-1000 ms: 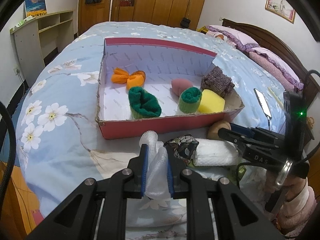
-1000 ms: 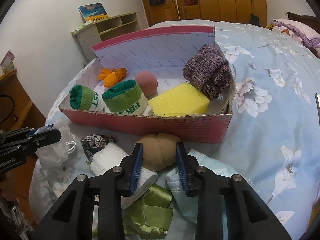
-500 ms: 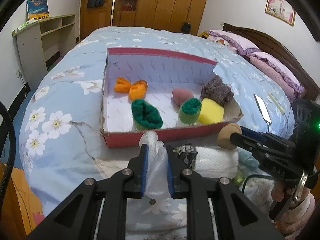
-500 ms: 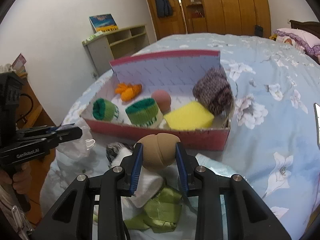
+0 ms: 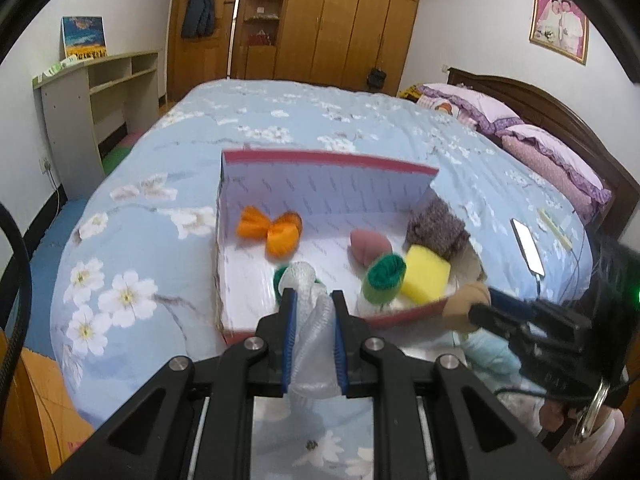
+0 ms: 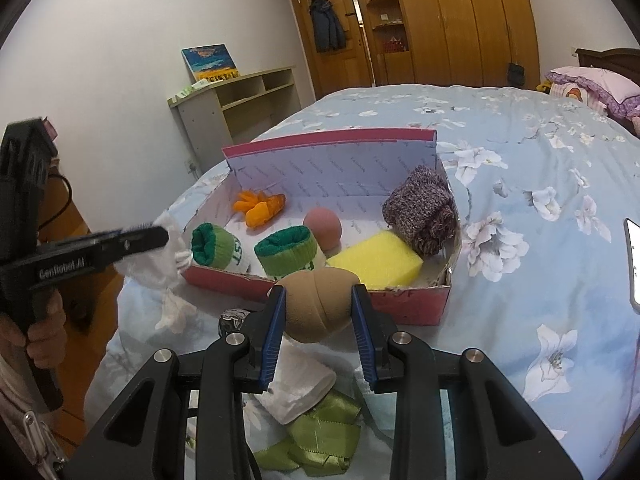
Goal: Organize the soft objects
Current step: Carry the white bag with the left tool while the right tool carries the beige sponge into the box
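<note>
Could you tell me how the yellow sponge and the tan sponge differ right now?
The yellow sponge is a flat rectangular block; the tan sponge is rounded and egg-shaped. The yellow sponge lies inside the box, while the tan sponge is outside it, clamped between the blue pads of the right hand-held gripper. The yellow sponge is bright; the tan one is dull. Both look like soft foam.

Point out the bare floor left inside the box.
Bare floor in the box: the near left corner, in front of the orange socks, and the strip along the back wall. Crowded: the right end, around the yellow sponge and purple knit.
</note>
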Demonstrator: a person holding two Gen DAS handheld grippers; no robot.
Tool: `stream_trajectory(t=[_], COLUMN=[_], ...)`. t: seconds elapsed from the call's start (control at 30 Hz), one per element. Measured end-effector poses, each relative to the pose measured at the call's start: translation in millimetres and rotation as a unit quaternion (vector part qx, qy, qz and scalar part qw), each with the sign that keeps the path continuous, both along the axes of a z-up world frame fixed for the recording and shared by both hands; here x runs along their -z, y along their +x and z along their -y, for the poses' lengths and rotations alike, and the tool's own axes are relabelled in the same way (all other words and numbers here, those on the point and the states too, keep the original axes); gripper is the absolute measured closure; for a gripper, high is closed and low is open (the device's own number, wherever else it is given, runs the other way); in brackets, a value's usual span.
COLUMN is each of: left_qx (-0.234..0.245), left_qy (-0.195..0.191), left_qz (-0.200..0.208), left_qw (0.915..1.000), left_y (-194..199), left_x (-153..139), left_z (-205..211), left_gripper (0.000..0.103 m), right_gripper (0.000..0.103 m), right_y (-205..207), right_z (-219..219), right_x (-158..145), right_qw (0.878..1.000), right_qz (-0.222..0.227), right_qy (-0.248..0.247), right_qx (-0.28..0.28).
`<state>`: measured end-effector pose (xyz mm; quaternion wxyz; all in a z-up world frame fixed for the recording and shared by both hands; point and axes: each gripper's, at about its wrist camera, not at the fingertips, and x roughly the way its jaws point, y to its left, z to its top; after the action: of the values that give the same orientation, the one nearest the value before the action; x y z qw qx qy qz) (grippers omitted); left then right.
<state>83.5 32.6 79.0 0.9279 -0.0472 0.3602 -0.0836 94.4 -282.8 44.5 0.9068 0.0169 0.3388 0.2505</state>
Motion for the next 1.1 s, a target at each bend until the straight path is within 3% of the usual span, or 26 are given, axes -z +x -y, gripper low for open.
stream_trajectory(t=[0.37,0.73,0.97,1.1], left_qx=[-0.015,-0.040,-0.042,-0.045], left_qy=[0.019,0.036,0.038,0.042], left_qz=[0.035,0.004,-0.014,-0.019], left_qw=[0.9991,0.9986,0.9983,0.9979], left_y=[40,84,90,89], left_x=[-18,17,36,41], left_z=[-1,-7,-8,-9], left_gripper=[0.086,0.086,0.086,0.075], right_gripper=[0.069,0.069,0.069,0.069], right_y=[1,6,12,17], right_z=[2,3,3,1], right_x=[-1,-3,-6,-9], right_qw=[1.000,1.000,1.000,1.000], right_qz=[0.003,0.006,0.010,0.015], right_qy=[0.003,-0.001,-0.004,-0.008], right_qx=[0.001,0.005,0.004,0.003])
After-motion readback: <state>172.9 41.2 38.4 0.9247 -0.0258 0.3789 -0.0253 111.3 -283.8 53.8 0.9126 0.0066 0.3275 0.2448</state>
